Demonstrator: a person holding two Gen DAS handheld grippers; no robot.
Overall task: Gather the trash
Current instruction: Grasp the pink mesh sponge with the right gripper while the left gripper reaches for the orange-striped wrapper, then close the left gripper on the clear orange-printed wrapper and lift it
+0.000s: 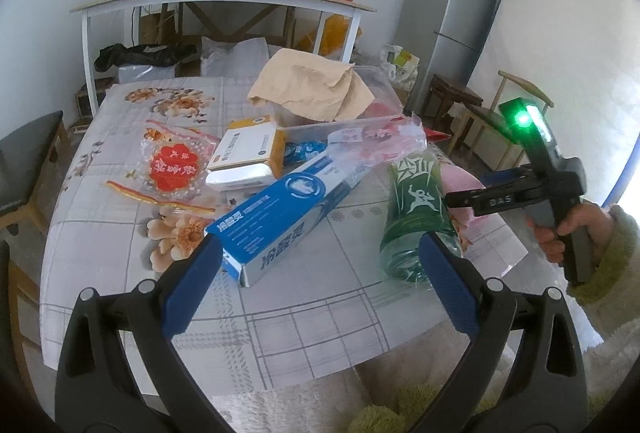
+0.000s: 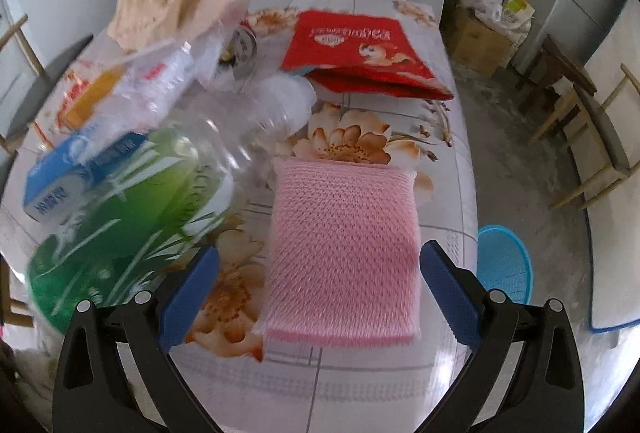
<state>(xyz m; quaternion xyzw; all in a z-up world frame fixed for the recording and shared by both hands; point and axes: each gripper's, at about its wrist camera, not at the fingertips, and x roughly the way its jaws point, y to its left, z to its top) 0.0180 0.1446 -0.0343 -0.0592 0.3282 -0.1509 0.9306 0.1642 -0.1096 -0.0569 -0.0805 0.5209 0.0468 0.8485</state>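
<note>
Green-label bottle (image 1: pixel 416 217) lies on its side on the desk (image 1: pixel 320 317), touching your left gripper's (image 1: pixel 322 285) right finger, toothpaste box (image 1: pixel 280 217) at the left one; those fingers are spread wide, holding nothing. Right gripper (image 2: pixel 320 291) is equally wide and empty, pink scrub pad (image 2: pixel 344 245) lying between its fingers. Looks like pre-grasp: centre one piece, then close.

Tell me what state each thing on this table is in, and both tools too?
Left tool: open, empty.
Right tool: open, empty, above the pink pad.
Green bottle: lying on its side.
Blue box: lying flat, near end open.
Pink pad: flat on the table.
Red bag: lying flat.
Clear tub: draped with a beige cloth.
</note>
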